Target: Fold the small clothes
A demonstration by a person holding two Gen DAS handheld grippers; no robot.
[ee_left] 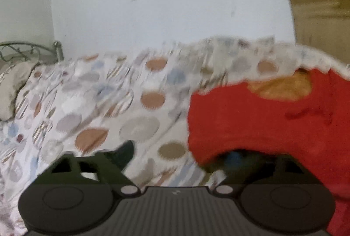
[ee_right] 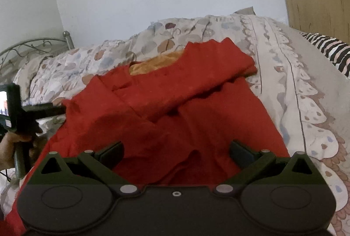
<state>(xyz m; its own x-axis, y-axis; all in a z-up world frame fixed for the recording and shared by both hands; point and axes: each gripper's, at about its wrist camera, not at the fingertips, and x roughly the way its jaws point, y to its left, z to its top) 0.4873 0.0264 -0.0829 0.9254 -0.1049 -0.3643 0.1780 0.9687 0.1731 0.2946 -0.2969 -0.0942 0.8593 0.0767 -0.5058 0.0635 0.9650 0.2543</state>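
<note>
I read this as roughly the middle of the fold on one garment: the small red knitted top with an orange lining showing at its neck lies spread on the bed, over the pale bedspread printed with tan, grey and blue discs, and one sleeve is already laid diagonally across the chest, from the upper right down toward the middle. The body below it is not yet doubled over, and the hem nearest me is rumpled rather than squared, so the opposite side and the final fold from hem to neck look like what is left. My right gripper hovers just above the lower part of the top with its jaws spread wide and nothing between the pads. My left gripper sits at the garment's left edge; its left finger is clear over the bedspread, while the red cloth drapes over the other finger, so the jaws stand apart and I cannot say the pads are pinching anything. That picture is smeared, so the exact contact is uncertain. I see no other clothes waiting.
</note>
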